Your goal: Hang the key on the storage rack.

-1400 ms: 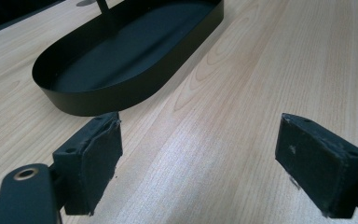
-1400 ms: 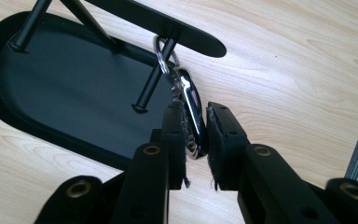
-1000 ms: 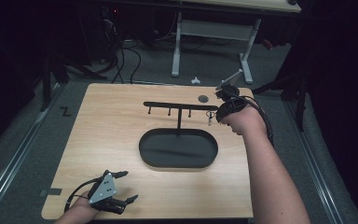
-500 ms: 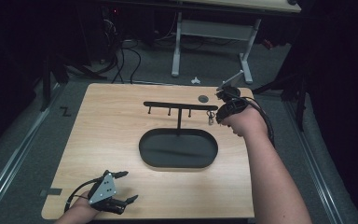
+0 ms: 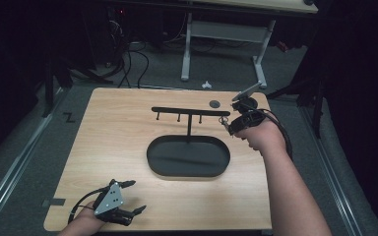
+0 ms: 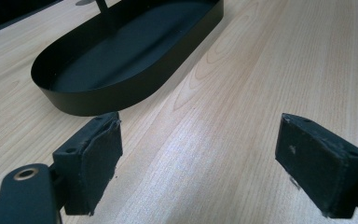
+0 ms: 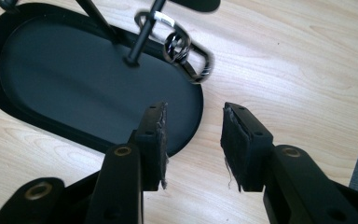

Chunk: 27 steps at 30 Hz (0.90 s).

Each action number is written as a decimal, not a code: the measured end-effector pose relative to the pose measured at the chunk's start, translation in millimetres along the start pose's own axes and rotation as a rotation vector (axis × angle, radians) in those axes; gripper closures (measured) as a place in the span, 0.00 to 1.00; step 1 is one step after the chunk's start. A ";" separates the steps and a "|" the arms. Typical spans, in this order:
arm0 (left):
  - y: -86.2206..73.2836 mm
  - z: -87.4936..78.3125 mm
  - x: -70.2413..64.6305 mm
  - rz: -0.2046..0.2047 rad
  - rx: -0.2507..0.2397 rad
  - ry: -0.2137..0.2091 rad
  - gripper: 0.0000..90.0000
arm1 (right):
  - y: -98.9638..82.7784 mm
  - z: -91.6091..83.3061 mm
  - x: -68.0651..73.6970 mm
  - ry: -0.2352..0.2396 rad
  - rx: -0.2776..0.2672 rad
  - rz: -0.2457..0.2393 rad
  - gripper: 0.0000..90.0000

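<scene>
My right claw (image 7: 193,140) part-open, jaws just been opening, nothing between pads. Key ring (image 7: 179,46) hangs on rack hook (image 7: 156,11) above black tray (image 7: 37,70). Probably light, stiff, slippery metal; grip carabiner's straight side. Left claw (image 6: 193,168) wide, empty, over table (image 6: 261,70).

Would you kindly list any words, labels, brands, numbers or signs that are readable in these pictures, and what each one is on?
"Z": a black mark shaped like that letter, on the grey floor left of the wooden table, at.
Small white tag on the carabiner hanging from the black rack's hook: too blurred to read.
Black oval tray, grippers: no lettering visible.
</scene>
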<state>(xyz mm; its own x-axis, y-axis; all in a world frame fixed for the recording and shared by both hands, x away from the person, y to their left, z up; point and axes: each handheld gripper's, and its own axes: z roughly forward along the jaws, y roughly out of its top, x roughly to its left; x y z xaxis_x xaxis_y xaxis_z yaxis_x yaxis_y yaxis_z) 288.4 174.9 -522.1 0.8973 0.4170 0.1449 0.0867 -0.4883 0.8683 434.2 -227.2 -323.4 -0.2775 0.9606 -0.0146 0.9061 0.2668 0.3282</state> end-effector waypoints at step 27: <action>0.0 1.0 0.4 -0.012 0.003 0.002 0.17 | -76.2 46.3 9.8 0.027 -0.146 0.009 0.39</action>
<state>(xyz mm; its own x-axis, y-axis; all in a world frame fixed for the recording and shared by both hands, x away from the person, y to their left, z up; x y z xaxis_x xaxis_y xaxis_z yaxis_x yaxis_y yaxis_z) 289.2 174.3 -522.5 0.8952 0.4245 0.1358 0.0987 -0.4861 0.8683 377.3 -234.5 -392.4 -0.2800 0.9599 0.0141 0.8530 0.2420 0.4624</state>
